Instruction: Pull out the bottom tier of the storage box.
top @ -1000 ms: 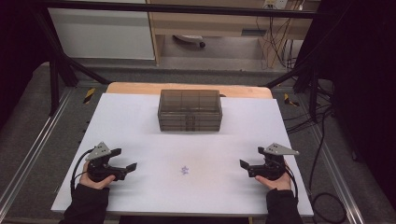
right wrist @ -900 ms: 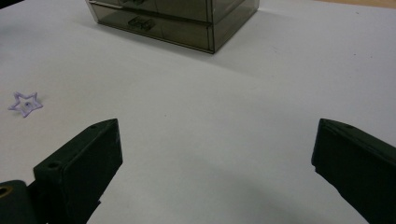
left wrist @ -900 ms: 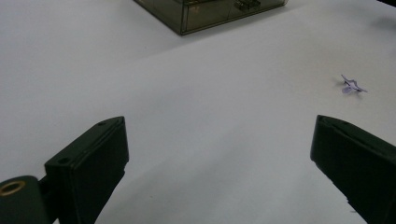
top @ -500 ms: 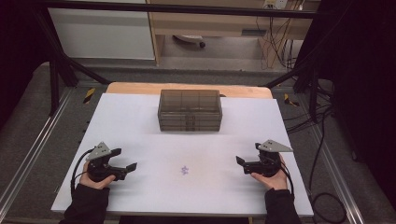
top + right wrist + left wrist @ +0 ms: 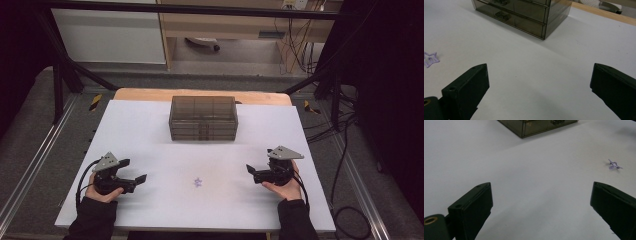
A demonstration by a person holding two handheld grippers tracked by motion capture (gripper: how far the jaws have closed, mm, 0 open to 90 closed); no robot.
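A smoky translucent box of small drawers (image 5: 203,118) stands at the far middle of the white table (image 5: 150,135); its drawer fronts (image 5: 521,15) face the person. A small purple star-shaped piece (image 5: 198,182) lies on the near middle of the table, also seen as the star (image 5: 614,165) and the star (image 5: 429,59). My left gripper (image 5: 134,171) rests at the near left, held by a hand, jaws wide apart and empty. My right gripper (image 5: 254,172) rests at the near right, also open and empty, pointing toward the star. Both grippers sit well apart from the star.
A wooden strip (image 5: 150,94) edges the far side of the table. Metal frame rails (image 5: 30,165) run along both sides, with cables (image 5: 345,150) on the floor at the right. A pale cabinet (image 5: 110,35) stands beyond the table.
The right gripper has shifted slightly left and away from the near edge, toward the middle. The left gripper has stayed put.
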